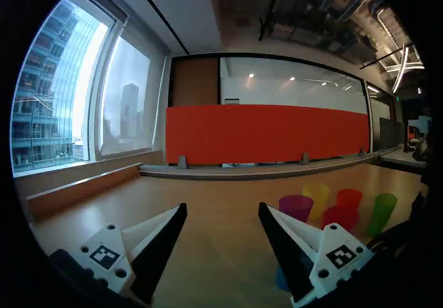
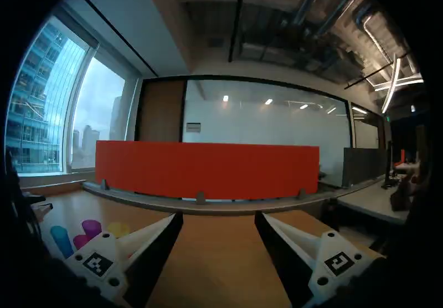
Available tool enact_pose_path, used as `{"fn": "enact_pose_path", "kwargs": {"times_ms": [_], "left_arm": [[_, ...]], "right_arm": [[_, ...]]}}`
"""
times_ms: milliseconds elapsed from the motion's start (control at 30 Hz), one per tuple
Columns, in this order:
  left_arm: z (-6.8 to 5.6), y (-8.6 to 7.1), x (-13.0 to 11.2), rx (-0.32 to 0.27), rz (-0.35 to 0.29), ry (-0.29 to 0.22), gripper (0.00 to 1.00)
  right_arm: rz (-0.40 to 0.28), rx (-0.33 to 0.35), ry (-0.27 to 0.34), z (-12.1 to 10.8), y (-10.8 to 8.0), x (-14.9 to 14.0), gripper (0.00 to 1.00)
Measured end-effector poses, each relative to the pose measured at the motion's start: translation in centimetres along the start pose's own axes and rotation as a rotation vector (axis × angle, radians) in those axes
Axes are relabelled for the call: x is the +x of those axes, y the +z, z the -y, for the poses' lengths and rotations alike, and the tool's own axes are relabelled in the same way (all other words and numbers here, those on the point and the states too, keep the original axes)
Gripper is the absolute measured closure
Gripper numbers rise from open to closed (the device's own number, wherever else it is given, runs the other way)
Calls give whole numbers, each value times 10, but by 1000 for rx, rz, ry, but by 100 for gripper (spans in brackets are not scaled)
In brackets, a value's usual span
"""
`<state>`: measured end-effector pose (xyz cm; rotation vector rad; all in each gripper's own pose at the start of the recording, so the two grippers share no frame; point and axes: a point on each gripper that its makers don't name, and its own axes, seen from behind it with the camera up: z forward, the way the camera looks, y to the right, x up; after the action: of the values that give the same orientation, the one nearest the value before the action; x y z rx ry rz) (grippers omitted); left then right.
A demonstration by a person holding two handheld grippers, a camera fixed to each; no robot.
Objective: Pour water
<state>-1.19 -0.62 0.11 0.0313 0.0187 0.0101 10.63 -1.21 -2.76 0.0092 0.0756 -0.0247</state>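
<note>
Several coloured plastic cups stand in a cluster on the wooden table (image 1: pixel 221 263). In the left gripper view they sit to the right of my fingers: a purple cup (image 1: pixel 296 205), a yellow cup (image 1: pixel 317 194), a red cup (image 1: pixel 349 197) and a green cup (image 1: pixel 383 212). A blue cup (image 1: pixel 282 280) peeks from under the right finger. My left gripper (image 1: pixel 221 206) is open and holds nothing, short of the cups. The right gripper view shows the blue cup (image 2: pixel 60 239), purple cup (image 2: pixel 91 227) and yellow cup (image 2: pixel 118 229) far left. My right gripper (image 2: pixel 217 215) is open and holds nothing.
An orange divider panel (image 1: pixel 266 133) runs along the table's far edge. Large windows (image 1: pixel 61 108) fill the wall on the left. Another desk (image 2: pixel 376 197) with a monitor and a dark object stands to the right. Bare wood lies ahead of both grippers.
</note>
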Motion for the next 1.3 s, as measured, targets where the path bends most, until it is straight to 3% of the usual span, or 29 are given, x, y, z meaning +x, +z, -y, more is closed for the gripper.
{"fn": "enact_pose_path", "kwargs": {"times_ms": [600,1300], "left_arm": [[1,0,0,0,0,0,4],[1,0,0,0,0,0,4]], "right_arm": [[-3,25,8,16,6,-54,0],[45,-2,13,2,12,-97,0]]}}
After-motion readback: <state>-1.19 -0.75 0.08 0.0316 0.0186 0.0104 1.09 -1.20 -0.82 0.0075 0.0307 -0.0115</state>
